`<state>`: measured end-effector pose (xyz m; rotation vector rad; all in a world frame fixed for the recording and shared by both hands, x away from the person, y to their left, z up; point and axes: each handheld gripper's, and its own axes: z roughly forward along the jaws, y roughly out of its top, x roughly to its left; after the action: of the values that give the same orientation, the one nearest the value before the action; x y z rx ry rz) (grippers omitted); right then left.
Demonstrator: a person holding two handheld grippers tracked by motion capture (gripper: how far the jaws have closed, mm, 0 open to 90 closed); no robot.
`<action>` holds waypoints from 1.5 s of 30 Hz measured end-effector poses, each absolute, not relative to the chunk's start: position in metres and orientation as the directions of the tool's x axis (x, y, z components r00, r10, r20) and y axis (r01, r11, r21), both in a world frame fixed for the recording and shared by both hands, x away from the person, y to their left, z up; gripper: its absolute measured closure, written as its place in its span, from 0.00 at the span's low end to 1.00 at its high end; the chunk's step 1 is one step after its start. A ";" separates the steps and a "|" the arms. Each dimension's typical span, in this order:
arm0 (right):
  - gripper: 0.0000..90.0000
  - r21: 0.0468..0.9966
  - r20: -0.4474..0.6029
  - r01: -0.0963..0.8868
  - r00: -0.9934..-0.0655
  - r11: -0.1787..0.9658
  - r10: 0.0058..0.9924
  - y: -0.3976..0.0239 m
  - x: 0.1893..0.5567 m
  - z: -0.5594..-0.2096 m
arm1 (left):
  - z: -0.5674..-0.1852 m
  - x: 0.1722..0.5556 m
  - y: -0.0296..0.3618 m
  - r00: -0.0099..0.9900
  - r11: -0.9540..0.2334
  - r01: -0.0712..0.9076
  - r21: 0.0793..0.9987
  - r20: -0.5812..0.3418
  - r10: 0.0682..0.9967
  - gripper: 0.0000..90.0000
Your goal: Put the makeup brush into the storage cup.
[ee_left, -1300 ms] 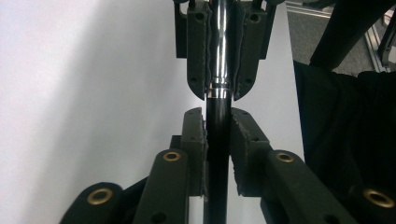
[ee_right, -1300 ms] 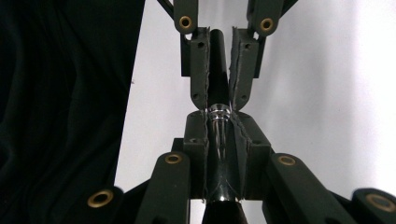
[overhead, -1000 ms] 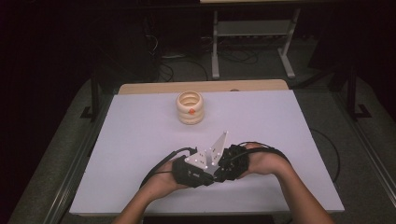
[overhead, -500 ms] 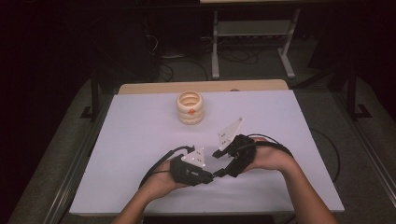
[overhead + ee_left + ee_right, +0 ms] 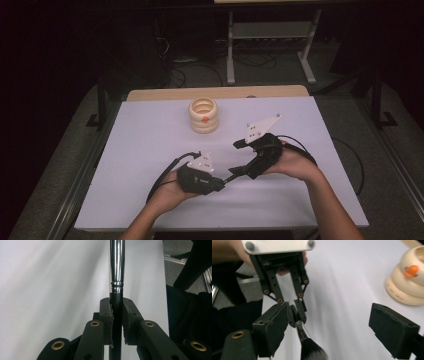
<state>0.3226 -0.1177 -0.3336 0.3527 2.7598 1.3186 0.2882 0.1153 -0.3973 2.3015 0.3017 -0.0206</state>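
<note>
A makeup brush with a black handle, a silver ferrule [image 5: 116, 265] and dark, white-tipped bristles [image 5: 312, 351] is in my left gripper [image 5: 116, 312], which is shut on the handle. In the high view the left gripper [image 5: 220, 184] sits low over the table's front middle, and the brush [image 5: 232, 176] points right toward my right gripper [image 5: 242, 159]. The right gripper [image 5: 332, 335] has just been opening. Its pads [image 5: 393, 333] stand wide apart, with the bristles between them untouched.
A cream holder of stacked rings with an orange dot [image 5: 203, 115] stands at the back middle of the white table [image 5: 310, 200]. A wooden edge [image 5: 220, 93] runs along the far side, and black cables trail from both grippers.
The right gripper has opened, let go of the brush, and lifted up and to the right, away from the left gripper. The left gripper has stayed put with the brush.
</note>
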 end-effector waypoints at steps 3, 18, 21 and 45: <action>0.16 0.791 0.047 0.192 -0.966 0.581 0.254 -0.121 0.324 -0.332 | -0.396 0.289 0.119 0.969 -0.648 0.230 0.726 -0.106 0.225 0.89; 0.15 0.826 0.037 0.220 -0.940 0.519 0.340 -0.136 0.330 -0.332 | -0.392 0.296 0.138 0.944 -0.600 0.285 0.747 -0.111 0.311 0.89; 0.14 0.827 0.049 0.243 -0.929 0.506 0.367 -0.138 0.331 -0.334 | -0.391 0.297 0.142 0.932 -0.575 0.304 0.760 -0.112 0.344 0.89; 0.13 0.827 0.183 0.395 -0.863 0.401 0.471 -0.143 0.335 -0.365 | -0.386 0.304 0.166 0.845 -0.441 0.380 0.813 -0.112 0.522 0.89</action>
<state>0.3353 -0.1430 -0.3654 0.7935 2.5621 1.4775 0.3040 0.1661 -0.3864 2.0836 0.6581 0.1914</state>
